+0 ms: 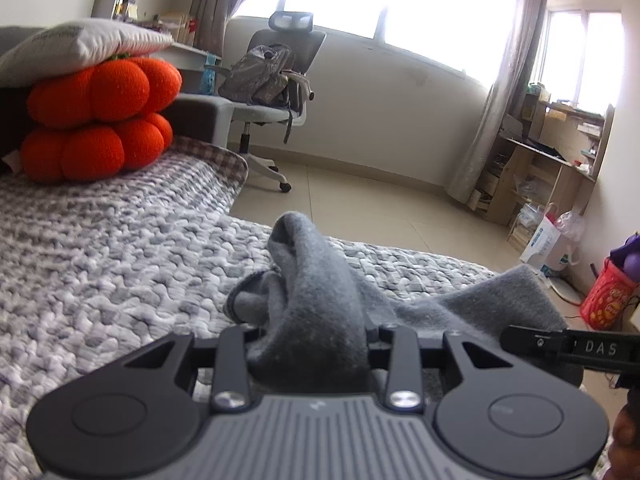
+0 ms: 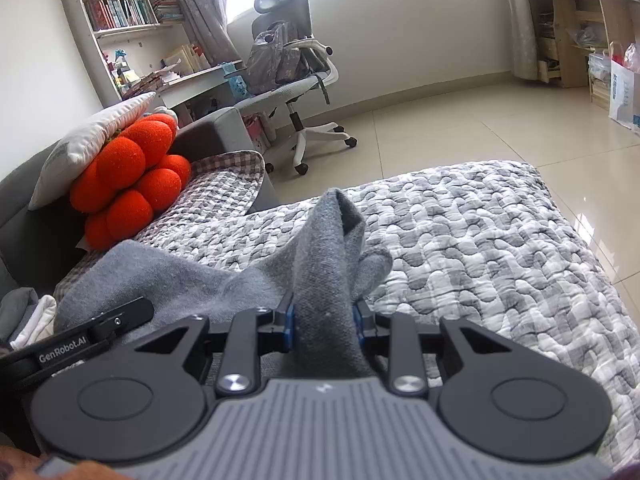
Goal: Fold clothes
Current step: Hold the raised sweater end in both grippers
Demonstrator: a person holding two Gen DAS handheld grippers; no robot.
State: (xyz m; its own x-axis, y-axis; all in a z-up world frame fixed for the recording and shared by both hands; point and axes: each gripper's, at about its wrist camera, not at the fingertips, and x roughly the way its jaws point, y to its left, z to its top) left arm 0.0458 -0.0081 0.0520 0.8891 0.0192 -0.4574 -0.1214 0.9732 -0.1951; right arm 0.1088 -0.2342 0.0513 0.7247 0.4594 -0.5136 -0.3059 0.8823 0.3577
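A red bag (image 1: 608, 300) stands on the floor beyond the bed's far corner, purple stuff poking out. The grey fleece garment (image 1: 320, 300) lies bunched on the pebbly quilted bedspread (image 1: 120, 260), soft and fuzzy. My left gripper (image 1: 308, 336) pinches one raised fold; my right gripper (image 2: 324, 320) pinches another, blue pads (image 2: 289, 322) pressed into cloth.

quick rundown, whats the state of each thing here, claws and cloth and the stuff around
left claw: shut on grey garment
right claw: shut on grey garment
grey garment: bunched, unfolded, lifted at both gripped ends, sagging between
quilted cover: spread flat
orange cushions: stacked, white pillow on top
white pillow: lying tilted on the cushions
office chair: backpack on its seat
backpack: slumped against the chair back
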